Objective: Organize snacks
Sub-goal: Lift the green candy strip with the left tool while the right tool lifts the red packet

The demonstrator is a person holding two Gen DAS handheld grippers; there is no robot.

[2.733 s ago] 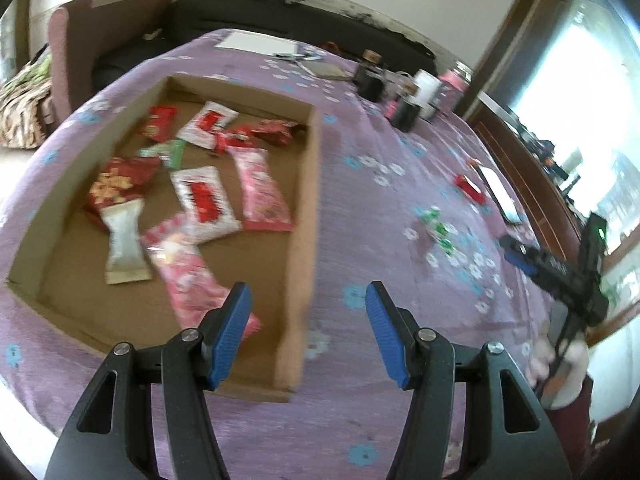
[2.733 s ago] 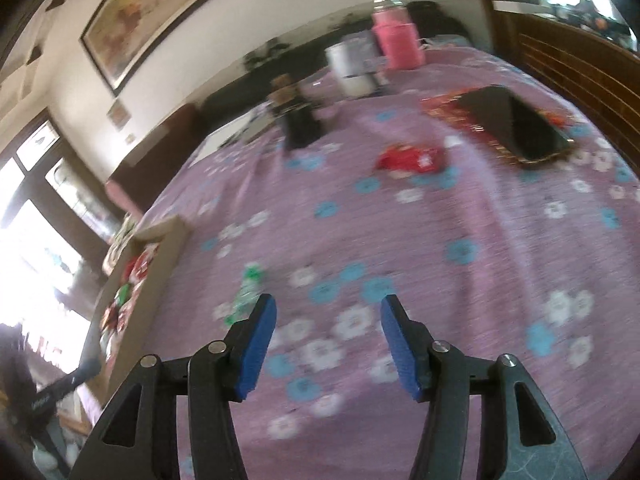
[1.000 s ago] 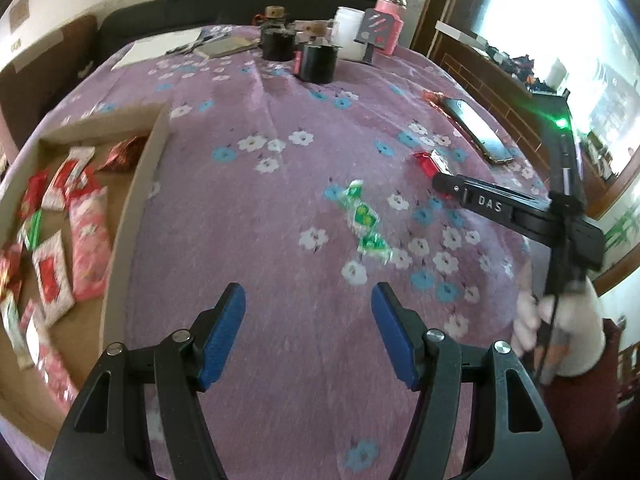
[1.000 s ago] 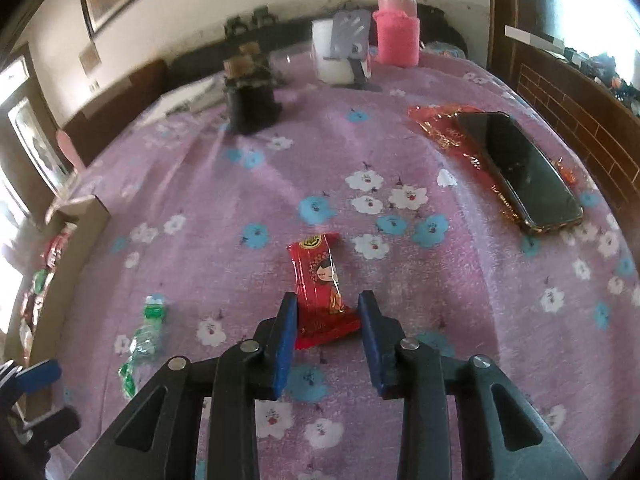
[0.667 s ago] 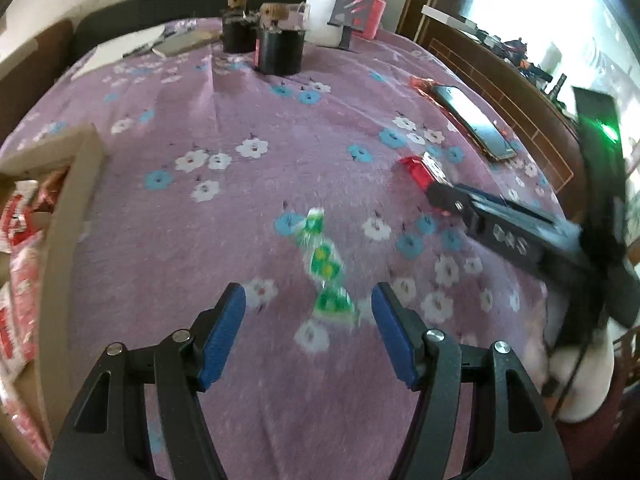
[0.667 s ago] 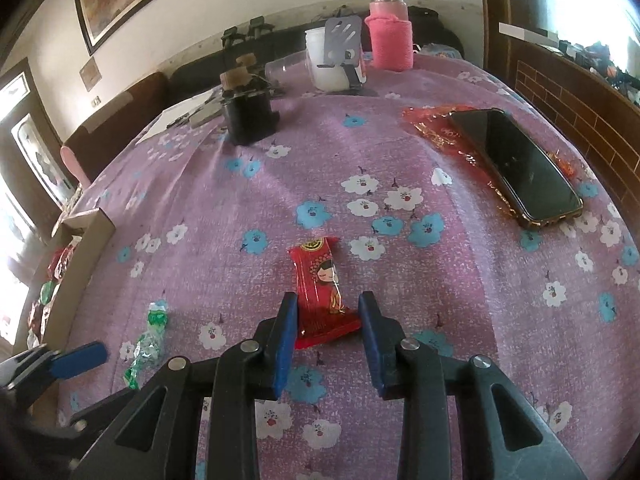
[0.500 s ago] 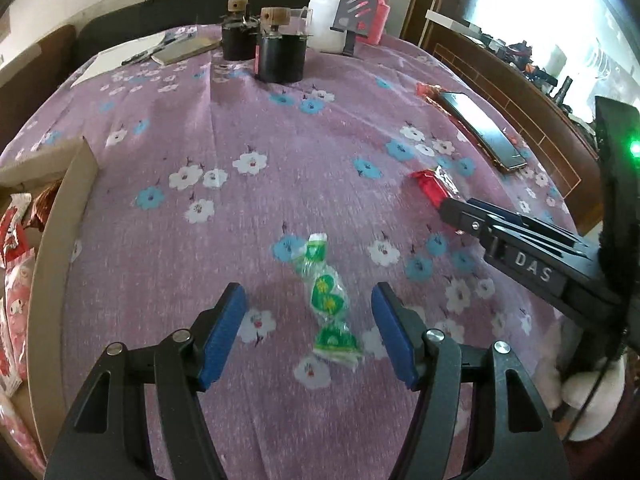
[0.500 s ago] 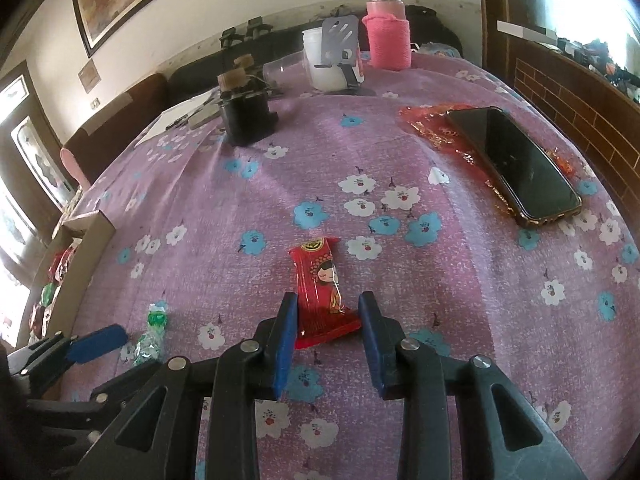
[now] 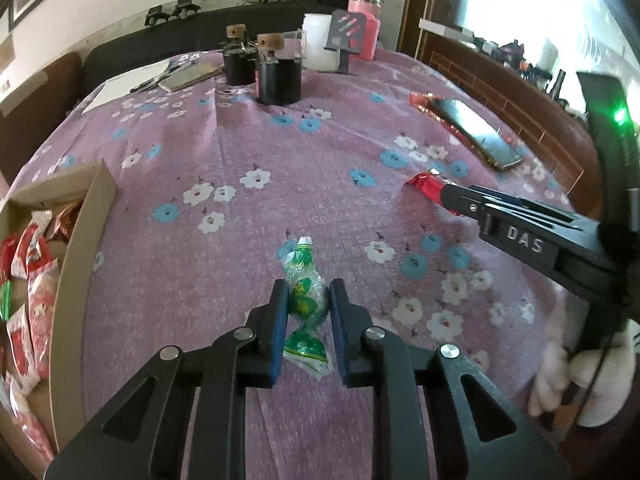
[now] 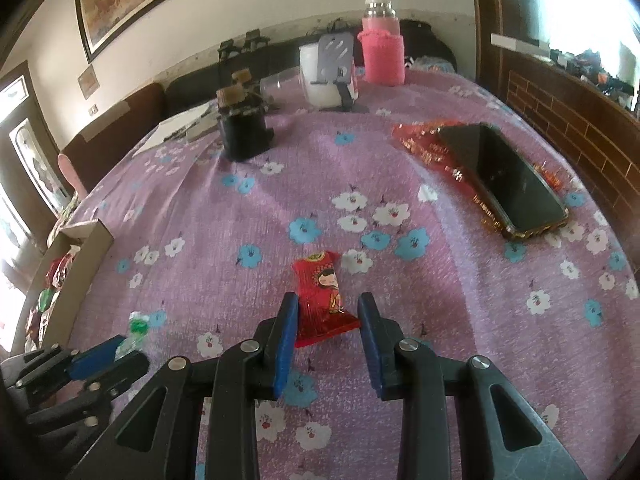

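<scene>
At the far left, the shallow brown cardboard tray (image 9: 86, 216) is lying on the purple flowered tablecloth (image 9: 248, 136), already holding red and pink snack packets (image 9: 30, 280) along its floor. Right of it, well apart from the tray wall, the left gripper (image 9: 306, 300) is clamping its blue pads onto the green-and-clear twisted candy wrapper (image 9: 305, 296), which is resting on the cloth with its long axis running near to far, straight along the fingers. The tray is lying to this claw's left, so the carry is likely heading that way.

Further right, the right gripper (image 10: 328, 316) is straddling the small red foil snack packet with a cartoon face (image 10: 324, 294). Its left pad is touching the packet's edge, while a gap is showing at the right pad, so the jaws are standing apart and not yet squeezing. The packet's long axis is also running near to far. This hand is sitting farther from the tray than the left one.
</scene>
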